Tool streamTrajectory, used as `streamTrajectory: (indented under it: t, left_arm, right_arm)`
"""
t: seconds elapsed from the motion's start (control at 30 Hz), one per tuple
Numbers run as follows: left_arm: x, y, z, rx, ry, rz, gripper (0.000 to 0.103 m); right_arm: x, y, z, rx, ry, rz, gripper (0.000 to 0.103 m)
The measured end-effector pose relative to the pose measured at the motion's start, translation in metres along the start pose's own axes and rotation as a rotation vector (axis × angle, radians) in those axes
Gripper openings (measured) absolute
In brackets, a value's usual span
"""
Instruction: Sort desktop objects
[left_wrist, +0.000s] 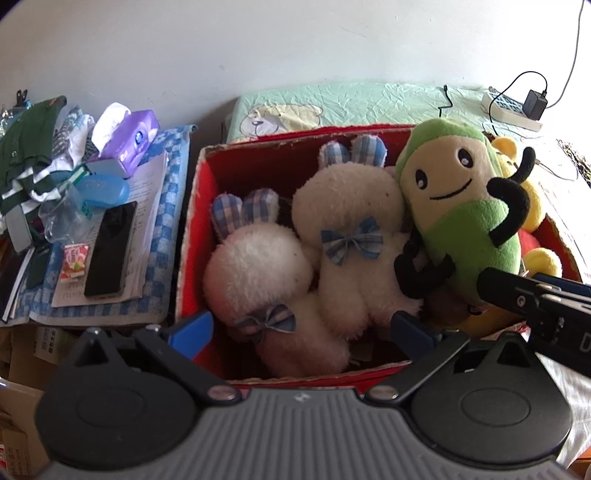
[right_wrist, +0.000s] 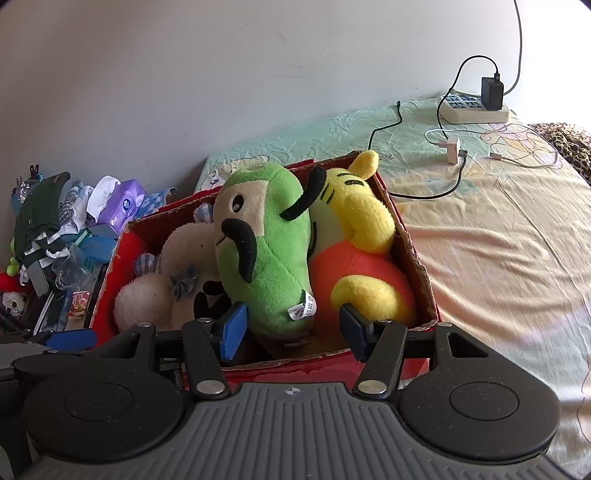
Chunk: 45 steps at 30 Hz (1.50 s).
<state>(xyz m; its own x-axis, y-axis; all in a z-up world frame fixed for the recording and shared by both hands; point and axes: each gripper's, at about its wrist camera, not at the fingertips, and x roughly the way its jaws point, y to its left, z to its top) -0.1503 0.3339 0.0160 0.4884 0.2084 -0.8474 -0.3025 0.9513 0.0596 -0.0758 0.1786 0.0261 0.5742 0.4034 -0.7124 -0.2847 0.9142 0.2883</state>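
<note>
1. Four soft toys crowd the red box (left_wrist: 192, 221) in the left wrist view: two white rabbits (left_wrist: 306, 236), a green plush (left_wrist: 461, 206) and a yellow one behind it. The left gripper (left_wrist: 301, 330) hangs over the near edge with its jaws spread wide and nothing between the pads; the nearer rabbit's bow lies in the gap, untouched. Risk here: if the jaws close as they stand, they may catch only the bow or loose fur, and the toy could slip free. The right gripper's arm juts in at the right, so the two tools could knock together.

2. One toy matters in the right wrist view: the green plush (right_wrist: 273, 251) stands between the fingers of the right gripper (right_wrist: 291, 328), its lower end near the left blue pad (right_wrist: 233, 330). The jaws are partly open; I cannot tell whether either pad touches it. Packed tight against the yellow plush (right_wrist: 365, 229), it could drag that neighbour or tip the box when lifted.
</note>
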Motion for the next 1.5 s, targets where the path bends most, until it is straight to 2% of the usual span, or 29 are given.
streamTrajectory:
  t: [0.4,0.63,0.77,0.9,1.23,1.4,1.5]
  left_arm:
    - [0.009,0.002,-0.003,-0.020,0.017,-0.018,0.103]
    - [0.015,0.007,-0.003,-0.057,0.036,-0.041,0.103]
    - [0.015,0.007,-0.004,-0.050,0.030,-0.044,0.103]
    - [0.016,0.005,-0.004,-0.038,0.024,-0.038,0.103]
    - [0.010,0.001,-0.005,0.000,-0.013,-0.011,0.103]
    - [-0.007,-0.006,-0.004,0.018,-0.073,0.035,0.103]
    - [-0.015,-0.008,0.001,0.015,-0.107,0.067,0.102]
  right_arm:
    - [0.006,-0.003,-0.001,0.011,0.027,0.031,0.060]
    - [0.005,-0.004,-0.003,0.002,0.008,0.037,0.059]
    - [0.004,0.001,-0.008,-0.042,-0.013,0.017,0.059]
    - [0.004,0.000,-0.007,-0.031,-0.018,0.016,0.058]
    - [0.003,-0.001,-0.012,-0.018,-0.041,0.027,0.059]
    - [-0.005,0.000,-0.010,-0.020,-0.047,0.052,0.058]
    - [-0.015,0.002,-0.007,-0.024,-0.080,0.048,0.057]
